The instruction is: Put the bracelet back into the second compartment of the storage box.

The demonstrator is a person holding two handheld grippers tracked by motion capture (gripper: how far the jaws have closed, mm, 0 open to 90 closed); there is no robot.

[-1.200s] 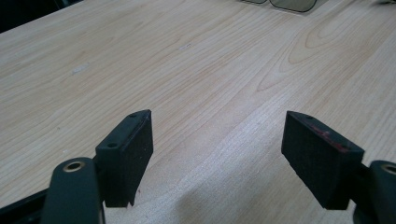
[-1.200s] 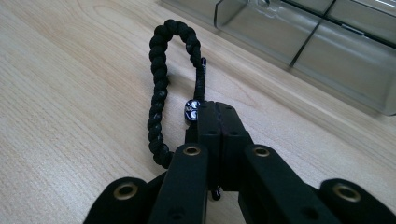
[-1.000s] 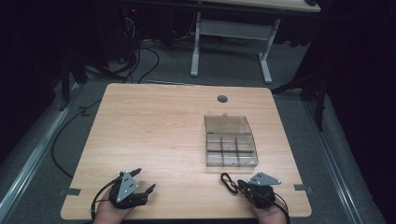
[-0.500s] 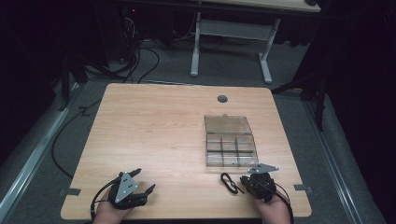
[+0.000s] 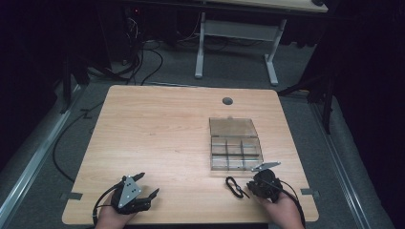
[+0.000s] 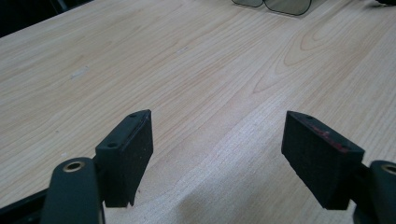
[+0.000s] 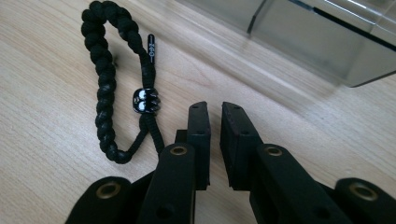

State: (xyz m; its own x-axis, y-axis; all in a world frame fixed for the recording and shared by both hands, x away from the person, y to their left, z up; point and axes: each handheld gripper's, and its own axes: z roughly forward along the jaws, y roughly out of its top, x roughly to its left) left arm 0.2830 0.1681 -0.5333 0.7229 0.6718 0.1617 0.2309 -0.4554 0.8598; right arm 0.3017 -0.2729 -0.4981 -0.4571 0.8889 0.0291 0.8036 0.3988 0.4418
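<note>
We see the left gripper (image 5: 145, 186) with its jaws wide apart over the table (image 5: 157, 138), and the right gripper (image 7: 215, 114) nearly closed on nothing beside a black braided bracelet (image 7: 109, 84)

Wooden table (image 5: 157, 133), clear compartment box (image 5: 236, 149), black bracelet (image 5: 235, 186)

My desk (image 5: 157, 129) is pale wood with a wavy brown grain. My left tongs (image 6: 219, 158) and right tongs (image 7: 215, 140) are matt black; the left carries a red streak on one pad. The braided cord (image 7: 106, 84) is black with a glossy black bead. The compartment box (image 5: 235, 144) is clear smoky grey.
</note>
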